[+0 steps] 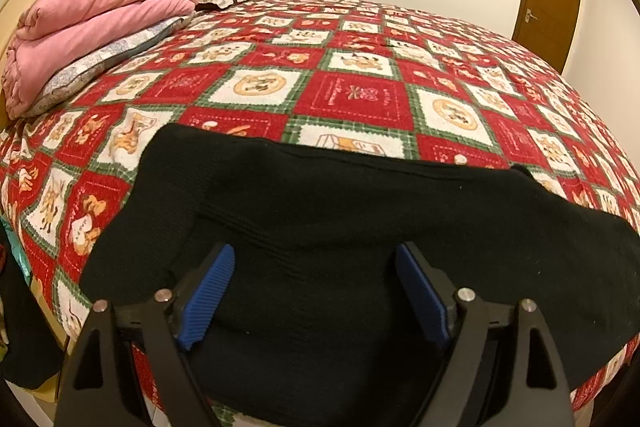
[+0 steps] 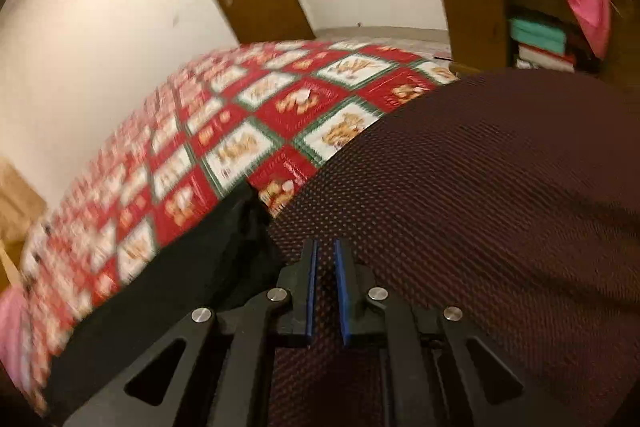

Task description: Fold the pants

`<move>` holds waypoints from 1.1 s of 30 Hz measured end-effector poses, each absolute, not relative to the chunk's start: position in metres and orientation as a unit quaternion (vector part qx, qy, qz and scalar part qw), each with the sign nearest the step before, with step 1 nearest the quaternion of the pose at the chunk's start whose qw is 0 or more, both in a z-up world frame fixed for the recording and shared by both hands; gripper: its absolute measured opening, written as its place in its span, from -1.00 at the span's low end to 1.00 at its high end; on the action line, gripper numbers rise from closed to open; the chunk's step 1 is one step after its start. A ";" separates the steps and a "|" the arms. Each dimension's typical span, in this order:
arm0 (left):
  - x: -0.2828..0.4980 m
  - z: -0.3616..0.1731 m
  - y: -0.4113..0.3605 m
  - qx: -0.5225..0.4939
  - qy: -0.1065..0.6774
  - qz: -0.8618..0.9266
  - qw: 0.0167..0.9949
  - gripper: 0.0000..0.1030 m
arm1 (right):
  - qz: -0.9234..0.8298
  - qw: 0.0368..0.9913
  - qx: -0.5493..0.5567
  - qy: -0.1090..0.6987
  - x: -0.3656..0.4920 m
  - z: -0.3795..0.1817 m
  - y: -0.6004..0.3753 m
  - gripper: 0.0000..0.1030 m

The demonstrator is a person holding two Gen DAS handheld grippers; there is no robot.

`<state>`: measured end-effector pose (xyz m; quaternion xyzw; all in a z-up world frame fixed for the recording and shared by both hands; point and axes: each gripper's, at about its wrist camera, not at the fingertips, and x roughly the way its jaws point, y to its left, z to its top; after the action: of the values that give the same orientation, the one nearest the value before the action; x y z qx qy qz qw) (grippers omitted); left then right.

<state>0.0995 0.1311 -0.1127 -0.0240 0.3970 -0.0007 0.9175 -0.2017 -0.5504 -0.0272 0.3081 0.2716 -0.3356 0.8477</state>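
Pants (image 1: 340,227) lay black along the near edge of the bed (image 1: 360,95), left gripper (image 1: 316,259) gaped wide above them, right gripper (image 2: 325,251) pinched nearly closed, grip on fabric unclear

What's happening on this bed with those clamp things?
Someone is folding a pair of black pants on a bed with a red patchwork bedspread, using a hand-held gripper in each hand. The left gripper hangs open over the pants, gripping nothing. The right gripper is nearly shut over the dark fabric; whether it pinches any cloth is unclear.
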 end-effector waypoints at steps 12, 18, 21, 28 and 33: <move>0.062 -0.088 0.100 -0.027 0.378 -0.047 0.924 0.67 | -0.288 0.867 0.281 0.294 -0.152 -0.025 -0.512 0.19; 0.042 -0.093 0.048 0.046 0.395 -0.100 0.912 0.67 | -0.325 0.864 0.235 0.306 -0.134 -0.029 -0.508 -0.44; 0.042 -0.097 0.033 0.090 0.399 -0.093 0.908 0.67 | -0.325 0.865 0.222 0.313 -0.129 -0.027 -0.508 -0.87; 0.039 -0.104 0.036 0.090 0.412 -0.087 0.902 0.67 | -0.329 0.870 0.202 0.306 -0.142 -0.019 -0.500 -0.88; 0.035 -0.110 0.036 0.110 0.414 -0.081 0.900 0.68 | -0.338 0.854 0.246 0.311 -0.162 -0.031 -0.515 -0.88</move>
<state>0.0351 0.0361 -0.1103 0.1097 0.4140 -0.0810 0.9000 -0.1622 -0.5154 -0.0311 0.2458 0.3108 -0.3382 0.8536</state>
